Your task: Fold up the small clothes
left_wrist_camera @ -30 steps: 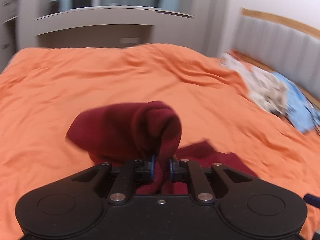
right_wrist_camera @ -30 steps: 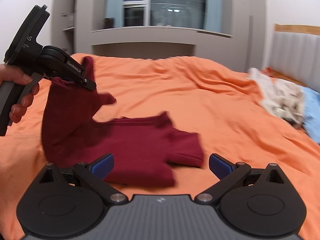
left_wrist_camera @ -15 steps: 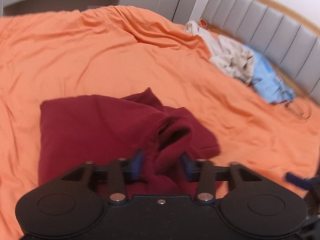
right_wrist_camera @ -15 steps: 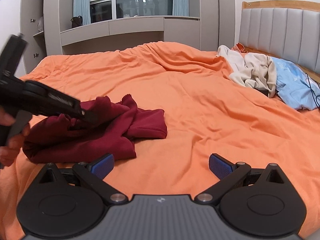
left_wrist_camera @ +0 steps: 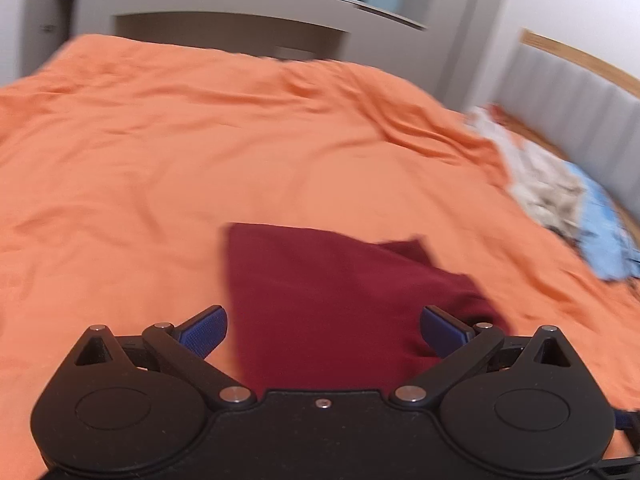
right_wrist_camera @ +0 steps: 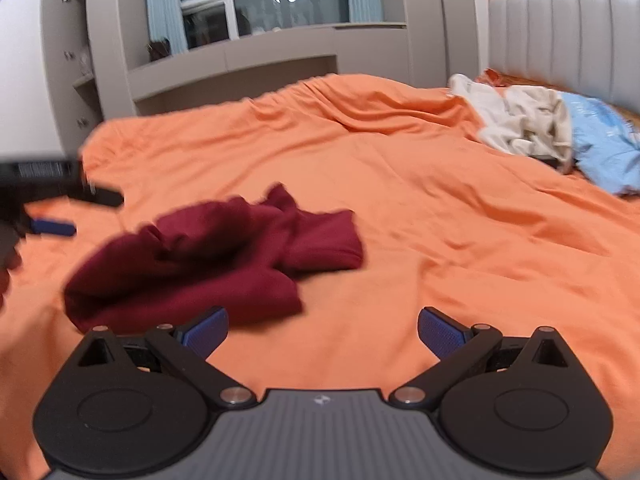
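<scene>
Orange bedspread (right_wrist_camera: 400, 184) across the whole bed, bearing everything in sight: a dark red garment (right_wrist_camera: 216, 256) loosely bunched near the near-left part, and far off to the right, by the grey padded headboard (right_wrist_camera: 560, 40), a heap of cream clothes (right_wrist_camera: 524, 120) touching a light blue cloth (right_wrist_camera: 604, 148). No boxes or baskets in view; only the bed as holder. Left gripper (left_wrist_camera: 323, 330) with jaws opening, blue pads (left_wrist_camera: 204, 330) spread wide, gripping nothing; red garment (left_wrist_camera: 340, 304) lying flat on the spread in the gap between the fingers and stretching away ahead, pads clear of the fabric on both sides, the view blurred. From the right wrist, left gripper (right_wrist_camera: 86, 214) seen at the far left edge, just beside the garment's left side, a hand partly showing beneath it. Right gripper (right_wrist_camera: 322, 330) likewise spread wide and holding nothing, bare orange cloth between its pads; garment ahead and to its left, its near edge just beyond the left pad (right_wrist_camera: 206, 332), whether touching it cannot be told.
</scene>
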`<control>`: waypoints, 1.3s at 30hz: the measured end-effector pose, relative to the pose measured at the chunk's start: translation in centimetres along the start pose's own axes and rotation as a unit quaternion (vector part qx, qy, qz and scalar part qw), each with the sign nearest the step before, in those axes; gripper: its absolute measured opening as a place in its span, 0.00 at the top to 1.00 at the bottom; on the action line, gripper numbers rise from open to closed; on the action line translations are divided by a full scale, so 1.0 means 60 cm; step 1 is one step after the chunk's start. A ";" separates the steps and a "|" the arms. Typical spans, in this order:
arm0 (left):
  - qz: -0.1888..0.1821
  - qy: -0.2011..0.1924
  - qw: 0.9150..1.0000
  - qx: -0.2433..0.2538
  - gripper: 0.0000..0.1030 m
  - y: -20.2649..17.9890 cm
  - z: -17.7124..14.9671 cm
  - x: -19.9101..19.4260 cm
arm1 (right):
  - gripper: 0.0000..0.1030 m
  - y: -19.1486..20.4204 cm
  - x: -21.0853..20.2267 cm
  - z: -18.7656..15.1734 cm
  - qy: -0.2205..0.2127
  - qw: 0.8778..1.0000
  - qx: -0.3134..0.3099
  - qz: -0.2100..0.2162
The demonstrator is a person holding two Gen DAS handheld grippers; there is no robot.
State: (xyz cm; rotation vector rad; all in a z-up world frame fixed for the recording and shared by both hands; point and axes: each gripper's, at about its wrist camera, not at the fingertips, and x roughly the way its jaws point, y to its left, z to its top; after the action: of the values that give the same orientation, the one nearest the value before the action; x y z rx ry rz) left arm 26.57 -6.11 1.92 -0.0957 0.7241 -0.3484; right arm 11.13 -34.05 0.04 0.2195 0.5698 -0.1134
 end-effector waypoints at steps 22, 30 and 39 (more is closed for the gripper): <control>0.020 0.031 0.999 -0.040 0.00 0.095 -0.088 0.049 | 0.26 0.029 0.177 0.101 0.021 0.977 0.159 0.140; 0.009 0.045 0.998 -0.035 0.00 0.094 -0.083 0.056 | 0.84 0.046 0.203 0.082 0.008 0.984 0.155 0.093; -0.072 0.096 0.991 -0.062 0.06 0.049 -0.052 0.082 | 0.88 0.016 0.155 0.139 -0.068 0.990 0.097 0.082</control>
State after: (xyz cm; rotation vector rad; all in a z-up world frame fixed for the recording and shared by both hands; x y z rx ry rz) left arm 28.75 -4.96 -4.13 -0.2351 0.9332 -0.4540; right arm 23.42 -35.50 1.93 0.4446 0.4033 -0.0232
